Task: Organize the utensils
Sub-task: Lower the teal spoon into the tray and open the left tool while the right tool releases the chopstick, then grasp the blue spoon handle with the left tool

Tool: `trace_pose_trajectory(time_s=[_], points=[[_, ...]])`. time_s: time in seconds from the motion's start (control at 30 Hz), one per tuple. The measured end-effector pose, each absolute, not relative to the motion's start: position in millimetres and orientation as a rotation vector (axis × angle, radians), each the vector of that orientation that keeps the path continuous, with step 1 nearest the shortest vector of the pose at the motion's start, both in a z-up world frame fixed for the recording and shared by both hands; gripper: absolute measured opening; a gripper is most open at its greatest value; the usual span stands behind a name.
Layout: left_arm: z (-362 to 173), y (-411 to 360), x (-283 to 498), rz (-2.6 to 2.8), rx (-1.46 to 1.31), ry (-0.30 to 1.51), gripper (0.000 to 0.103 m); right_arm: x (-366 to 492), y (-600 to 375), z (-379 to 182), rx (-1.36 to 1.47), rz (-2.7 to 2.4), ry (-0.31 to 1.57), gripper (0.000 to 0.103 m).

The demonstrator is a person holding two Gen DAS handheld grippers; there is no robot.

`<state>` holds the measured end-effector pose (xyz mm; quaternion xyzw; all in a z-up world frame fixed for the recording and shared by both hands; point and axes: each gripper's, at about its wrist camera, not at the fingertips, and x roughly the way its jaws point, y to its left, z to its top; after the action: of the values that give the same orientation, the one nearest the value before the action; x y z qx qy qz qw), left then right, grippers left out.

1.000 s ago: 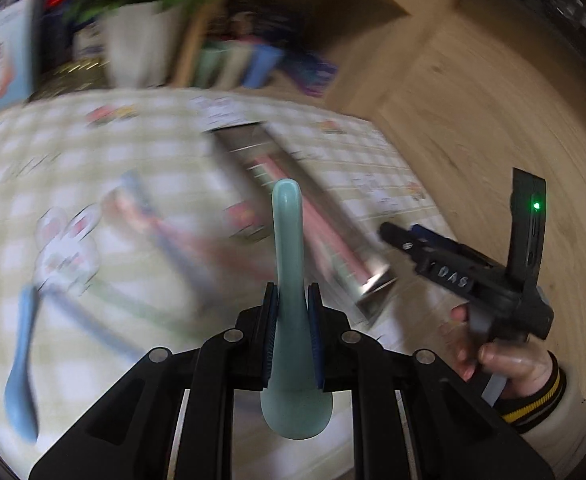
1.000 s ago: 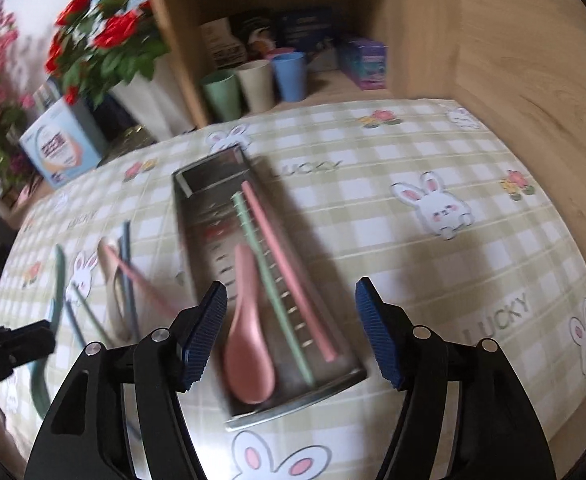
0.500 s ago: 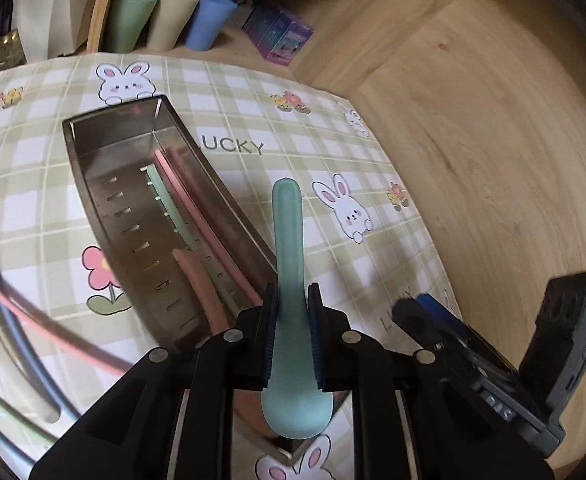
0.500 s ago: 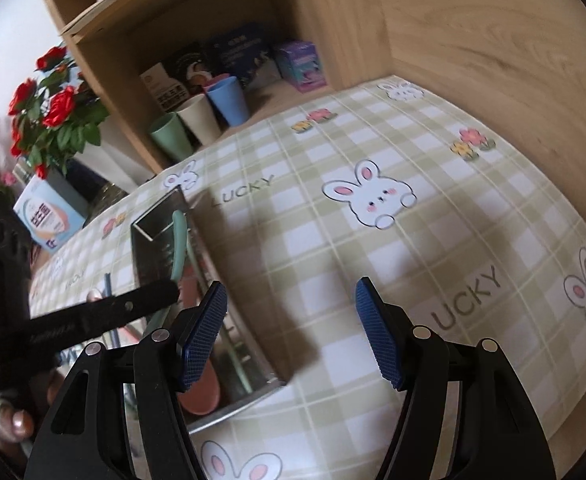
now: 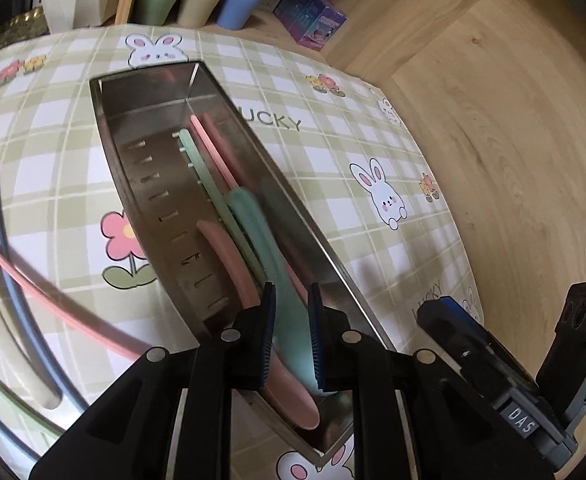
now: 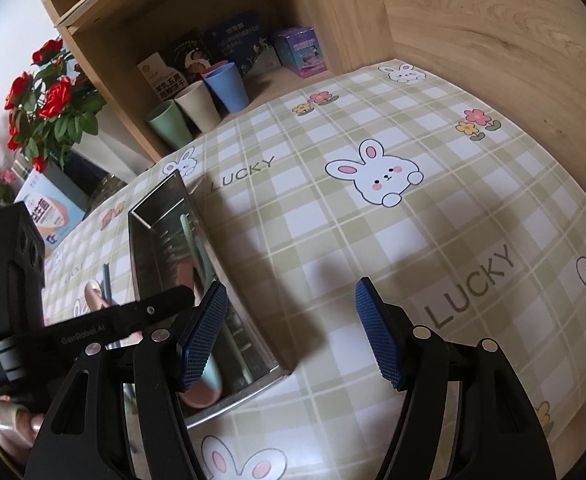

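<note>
Metal tray [image 5: 325, 252] ran diagonally from upper left to bottom center of the left wrist view, holding a pink spoon [image 5: 229, 256], green chopstick [image 5: 197, 164] and pink chopstick [image 5: 213, 152]. Loose blue, pink and beige utensils [image 5: 1, 216] lay on the checked tablecloth [image 5: 353, 128] at the left edge. Three cups [image 6: 201, 100] and boxes stood in the shelf at top.

Left gripper [image 5: 291, 336] hovered over the tray's near end, jaws parted slightly wider than the teal spoon [image 5: 269, 248], which looked blurred between them; whether they were gripping it, cannot tell. Right gripper [image 6: 291, 332] sat low right of the tray over bare cloth, jaws wide apart, holding nothing.
</note>
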<state>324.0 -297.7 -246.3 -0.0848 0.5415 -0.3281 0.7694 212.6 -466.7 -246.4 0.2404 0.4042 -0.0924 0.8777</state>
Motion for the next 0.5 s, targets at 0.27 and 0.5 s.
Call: trace_pose_trajectory(time_s=[0.27, 0.5], points=[[-202, -260, 306, -0.737, -0.127, 1.020, 0.026, 203, -450, -234, 0.492, -0.193, 0.827, 0.065], [-187, -151, 295, -0.595, -0.132, 0.921, 0.027, 202, -413, -223, 0.481, -0.148, 0.799, 0.065]])
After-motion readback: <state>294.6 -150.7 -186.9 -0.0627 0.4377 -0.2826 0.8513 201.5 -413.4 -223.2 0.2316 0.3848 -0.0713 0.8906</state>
